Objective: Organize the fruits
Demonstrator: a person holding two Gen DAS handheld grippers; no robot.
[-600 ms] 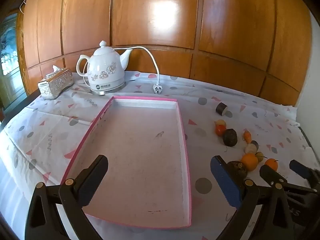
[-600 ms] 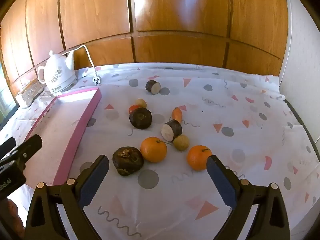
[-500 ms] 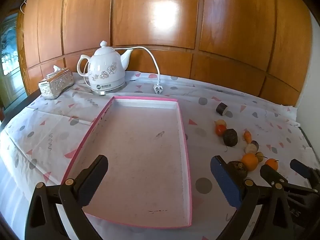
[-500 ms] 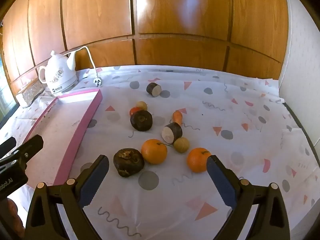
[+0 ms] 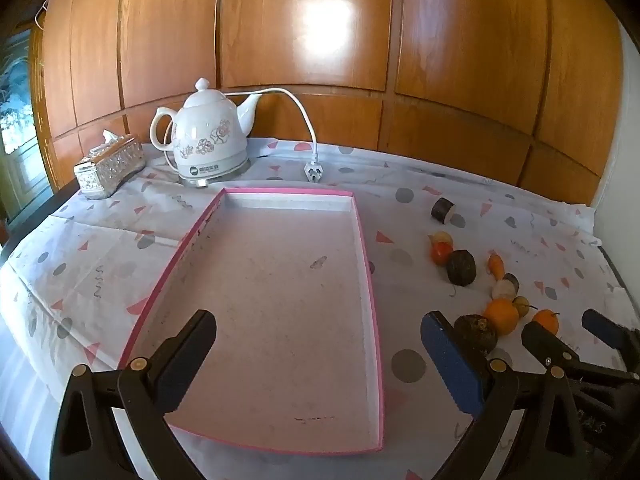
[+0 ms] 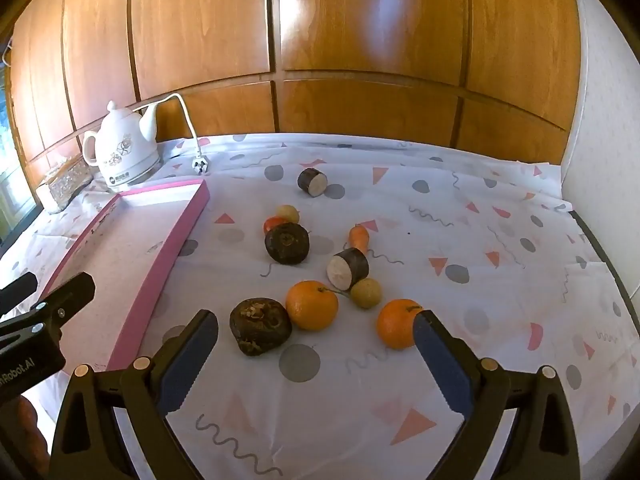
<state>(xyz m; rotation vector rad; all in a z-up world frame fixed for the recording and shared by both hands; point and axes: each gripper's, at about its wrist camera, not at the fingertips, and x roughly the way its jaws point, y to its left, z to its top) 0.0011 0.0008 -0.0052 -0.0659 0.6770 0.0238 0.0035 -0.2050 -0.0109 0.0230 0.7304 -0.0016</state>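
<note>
Pink-rimmed and shallow, the tray lies on the cloth-covered surface with nothing in it, in front of a white electric kettle and a tissue box. All the fruits sit on the cloth to the tray's right: two oranges, two dark wrinkled round fruits, two dark cut cylinders with pale faces, a small carrot, a small red fruit and two yellowish balls. The left gripper hovers over the tray's near end, its fingers spread wide and holding nothing. The right gripper hangs above the nearest fruits, fingers equally wide apart and empty; the near dark fruit and both oranges lie just beyond them.
</note>
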